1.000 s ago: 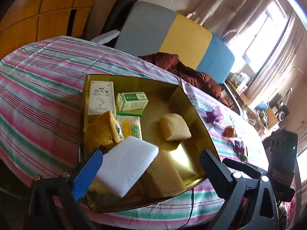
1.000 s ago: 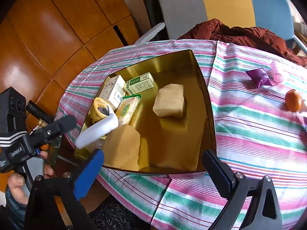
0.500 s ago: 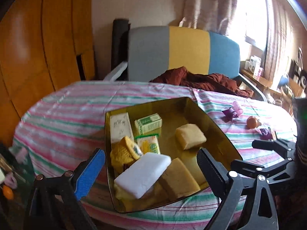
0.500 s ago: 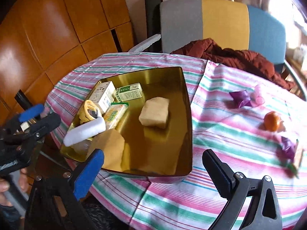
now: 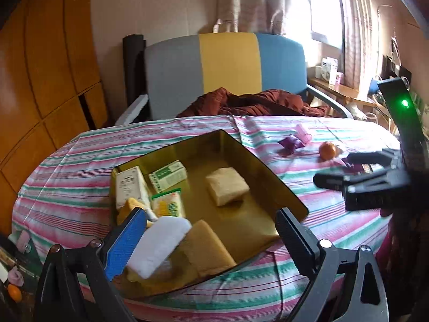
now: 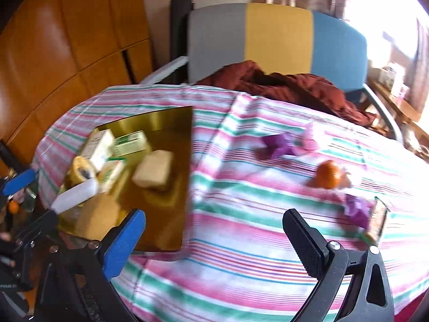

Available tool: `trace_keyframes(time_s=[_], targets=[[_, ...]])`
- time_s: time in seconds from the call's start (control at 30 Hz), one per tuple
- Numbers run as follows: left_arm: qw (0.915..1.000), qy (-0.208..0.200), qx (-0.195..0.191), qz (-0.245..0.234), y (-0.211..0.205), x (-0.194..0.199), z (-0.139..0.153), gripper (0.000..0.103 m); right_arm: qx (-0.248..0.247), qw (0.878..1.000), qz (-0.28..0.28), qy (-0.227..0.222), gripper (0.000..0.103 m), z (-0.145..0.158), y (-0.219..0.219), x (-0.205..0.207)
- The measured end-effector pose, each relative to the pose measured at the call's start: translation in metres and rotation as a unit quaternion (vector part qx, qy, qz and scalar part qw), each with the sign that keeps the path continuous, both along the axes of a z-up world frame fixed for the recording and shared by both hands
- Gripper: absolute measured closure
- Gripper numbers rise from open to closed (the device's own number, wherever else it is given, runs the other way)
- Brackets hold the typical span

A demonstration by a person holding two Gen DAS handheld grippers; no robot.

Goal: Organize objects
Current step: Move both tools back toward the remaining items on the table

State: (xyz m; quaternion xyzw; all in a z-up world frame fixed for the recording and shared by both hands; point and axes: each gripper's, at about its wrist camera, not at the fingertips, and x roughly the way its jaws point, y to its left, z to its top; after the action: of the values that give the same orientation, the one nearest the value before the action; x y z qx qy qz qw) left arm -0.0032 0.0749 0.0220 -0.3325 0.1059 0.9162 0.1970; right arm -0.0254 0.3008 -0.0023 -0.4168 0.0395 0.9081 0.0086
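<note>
While gaping (empty), right tool (image 6: 214, 238) | orange (image 6: 327, 175) beyond, apart.

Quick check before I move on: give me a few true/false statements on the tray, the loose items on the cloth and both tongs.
1. Both tongs, left and right, are open and hold nothing. True.
2. The orange fruit lies in the gold tray. False: it sits on the striped tablecloth, apart from the tray.
3. The white sponge is in the tray. True.
4. The green-and-white carton stands on the cloth. False: it is in the tray.
</note>
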Motion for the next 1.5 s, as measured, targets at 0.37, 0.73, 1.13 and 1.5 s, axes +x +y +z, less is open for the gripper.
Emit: trace_keyframes(time_s=[0.37,0.73,1.13,1.5], targets=[[0.9987,-0.017,-0.006,-0.047,0.035,0.003,-0.009,0.005,0.036,0.997,-0.074,0.0,0.0,0.007,0.07,-0.009],[0.9958,-0.054,0.004,-0.074,0.064,-0.008,-0.014,0.005,0.08,0.975,-0.206,0.018,0.0,-0.003,0.17,-0.018],[0.9917,-0.064,-0.017,-0.111,0.125,-0.04,-0.012,0.006,0.002,0.973,-0.232,-0.014,0.0,-0.021,0.198,-0.011],[0.9844,-0.117,-0.052,-0.121,0.192,-0.101,-0.03,0.017,-0.056,0.965,-0.255,-0.007,0.0,-0.02,0.217,-0.003]])
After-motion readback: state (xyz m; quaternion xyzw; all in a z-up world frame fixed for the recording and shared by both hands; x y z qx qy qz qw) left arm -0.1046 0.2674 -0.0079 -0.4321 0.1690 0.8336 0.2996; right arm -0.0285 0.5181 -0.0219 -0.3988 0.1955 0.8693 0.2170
